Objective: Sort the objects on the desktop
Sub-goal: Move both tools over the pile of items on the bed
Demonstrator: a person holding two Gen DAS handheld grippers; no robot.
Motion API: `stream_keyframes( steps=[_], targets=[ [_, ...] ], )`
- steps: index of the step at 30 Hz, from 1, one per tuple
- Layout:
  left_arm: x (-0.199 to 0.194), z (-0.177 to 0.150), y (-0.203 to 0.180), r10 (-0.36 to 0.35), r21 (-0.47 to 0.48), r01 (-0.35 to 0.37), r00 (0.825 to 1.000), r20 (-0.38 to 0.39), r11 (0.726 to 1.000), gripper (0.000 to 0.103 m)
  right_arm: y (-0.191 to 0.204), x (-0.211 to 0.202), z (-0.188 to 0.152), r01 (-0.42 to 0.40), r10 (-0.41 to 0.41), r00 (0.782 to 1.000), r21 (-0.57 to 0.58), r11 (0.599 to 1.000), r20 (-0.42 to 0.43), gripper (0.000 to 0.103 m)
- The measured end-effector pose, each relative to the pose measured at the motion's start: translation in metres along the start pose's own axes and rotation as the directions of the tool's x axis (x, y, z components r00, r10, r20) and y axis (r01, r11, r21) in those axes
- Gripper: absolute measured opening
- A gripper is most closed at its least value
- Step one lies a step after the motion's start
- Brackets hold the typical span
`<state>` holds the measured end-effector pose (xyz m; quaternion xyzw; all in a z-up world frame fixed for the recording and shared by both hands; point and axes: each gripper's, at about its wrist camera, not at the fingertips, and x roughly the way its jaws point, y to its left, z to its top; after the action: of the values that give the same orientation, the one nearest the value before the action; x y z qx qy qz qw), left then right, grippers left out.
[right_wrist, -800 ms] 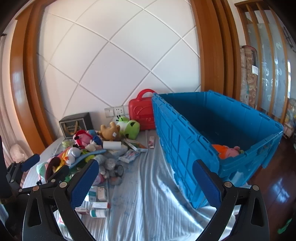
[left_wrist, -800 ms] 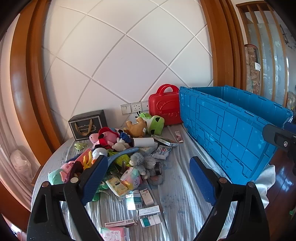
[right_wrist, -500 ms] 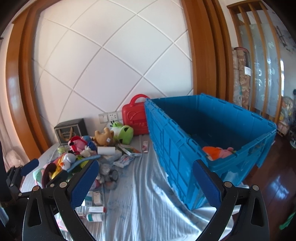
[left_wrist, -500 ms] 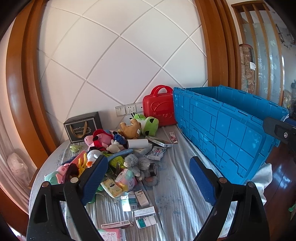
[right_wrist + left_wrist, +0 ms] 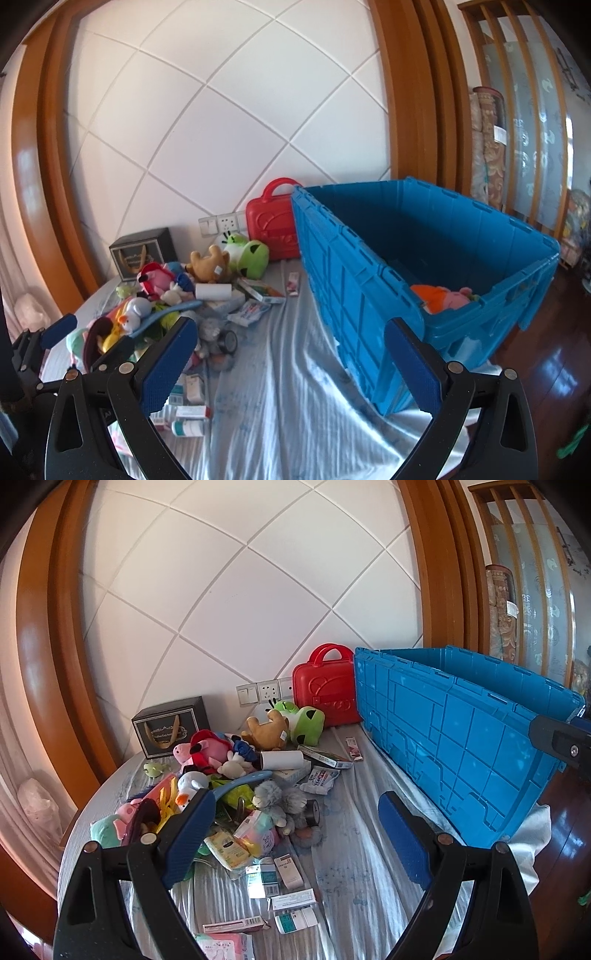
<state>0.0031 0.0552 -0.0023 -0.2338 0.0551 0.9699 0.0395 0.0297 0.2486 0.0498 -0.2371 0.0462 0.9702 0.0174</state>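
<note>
A heap of soft toys (image 5: 221,760) and small boxes (image 5: 280,871) lies on the striped cloth (image 5: 351,849), left of the big blue bin (image 5: 424,266), which has an orange and pink toy (image 5: 441,297) inside. The left gripper (image 5: 295,834) hangs above the near edge of the heap with its fingers wide apart and nothing between them. The right gripper (image 5: 291,365) hangs over bare cloth by the bin's near corner, fingers also wide apart and holding nothing.

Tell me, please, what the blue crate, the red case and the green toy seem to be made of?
Blue crate: hard moulded plastic, going by its ribbed, panelled walls and dull sheen.
Red case: probably rigid glossy plastic, with an embossed front and a moulded handle.
Green toy: soft plush fabric, matt and rounded, likely stuffed.
</note>
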Motion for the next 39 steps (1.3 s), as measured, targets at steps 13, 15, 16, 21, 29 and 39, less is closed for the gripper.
stream_keyframes(
  steps=[13, 15, 16, 21, 29, 39],
  targets=[
    [0.012, -0.07, 0.062, 0.153, -0.153, -0.168, 0.983, -0.102, 0.974, 0.091, 0.004, 0.045, -0.026, -0.13, 0.124, 0.987, -0.051, 0.99, -0.103, 0.103],
    [0.015, -0.08, 0.071, 0.147, -0.164, -0.171, 0.978, -0.146, 0.972, 0.091, 0.012, 0.053, -0.03, -0.15, 0.142, 0.983, -0.061, 0.987, -0.12, 0.103],
    [0.015, -0.087, 0.076, 0.149, -0.162, -0.174, 0.976, -0.159, 0.971, 0.091, 0.015, 0.055, -0.032, -0.159, 0.15, 0.98, -0.066, 0.985, -0.129, 0.103],
    [0.009, -0.12, 0.105, 0.195, -0.115, -0.216, 0.966, -0.172, 0.97, 0.091, 0.042, 0.074, -0.047, -0.199, 0.17, 0.965, -0.139, 0.97, -0.199, 0.103],
    [0.029, -0.168, 0.151, 0.147, -0.126, -0.188, 0.949, -0.281, 0.974, 0.091, 0.099, 0.12, -0.075, -0.247, 0.176, 0.93, -0.194, 0.949, -0.323, 0.103],
    [0.115, -0.141, 0.117, -0.079, -0.073, 0.061, 0.956, -0.283, 0.995, 0.091, 0.144, 0.194, -0.101, -0.205, 0.106, 0.902, -0.198, 0.959, -0.419, 0.103]
  ],
)
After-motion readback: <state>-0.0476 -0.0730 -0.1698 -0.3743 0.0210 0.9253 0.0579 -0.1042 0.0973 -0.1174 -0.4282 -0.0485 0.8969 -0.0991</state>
